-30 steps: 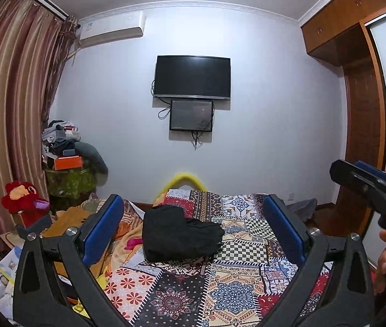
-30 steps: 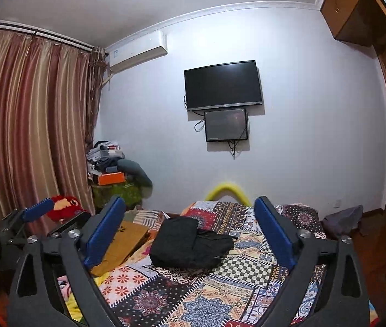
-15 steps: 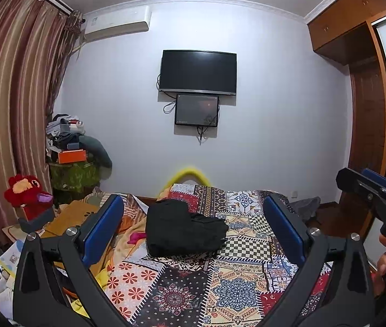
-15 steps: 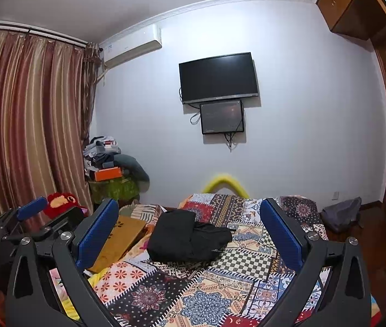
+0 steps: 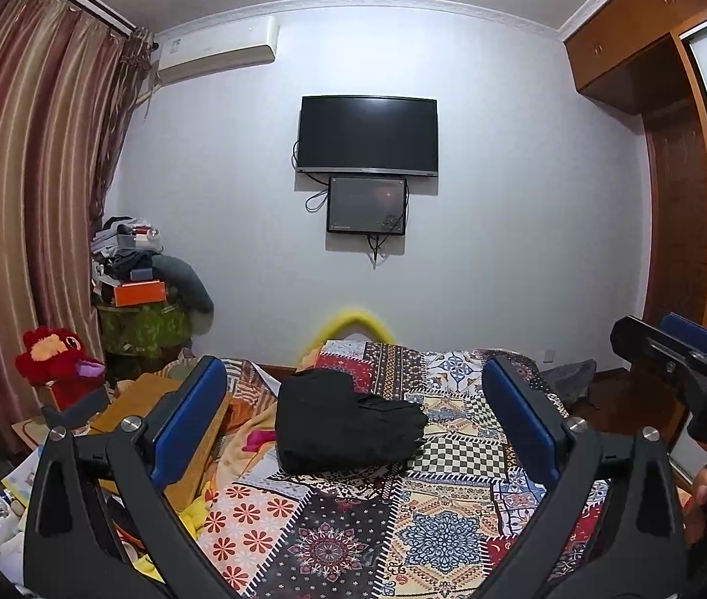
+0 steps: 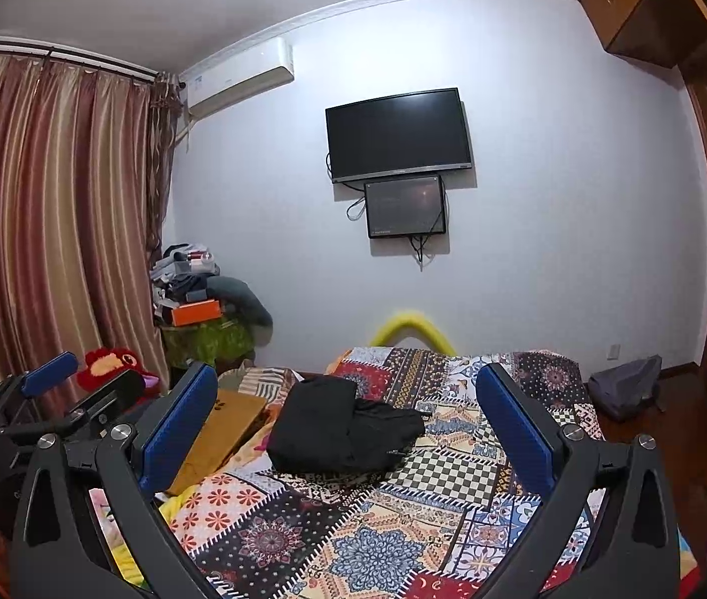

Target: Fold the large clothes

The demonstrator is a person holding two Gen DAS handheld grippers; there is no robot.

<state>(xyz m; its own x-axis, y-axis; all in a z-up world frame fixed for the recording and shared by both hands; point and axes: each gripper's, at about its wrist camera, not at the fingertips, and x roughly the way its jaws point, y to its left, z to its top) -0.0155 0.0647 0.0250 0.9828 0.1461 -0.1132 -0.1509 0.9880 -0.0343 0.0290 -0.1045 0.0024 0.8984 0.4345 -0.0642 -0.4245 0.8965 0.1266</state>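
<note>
Black garment sits bundled compactly on the patchwork bedspread, maybe folded already, maybe just heaped. Your left gripper and right gripper are both spread wide, empty, hanging well back.

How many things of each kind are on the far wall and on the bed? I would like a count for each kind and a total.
Black screens on the wall: 2, a large black television and a smaller dark screen below it
White air conditioner: 1
Black clothing bundle on the patchwork bedspread: 1
Total: 4
</note>
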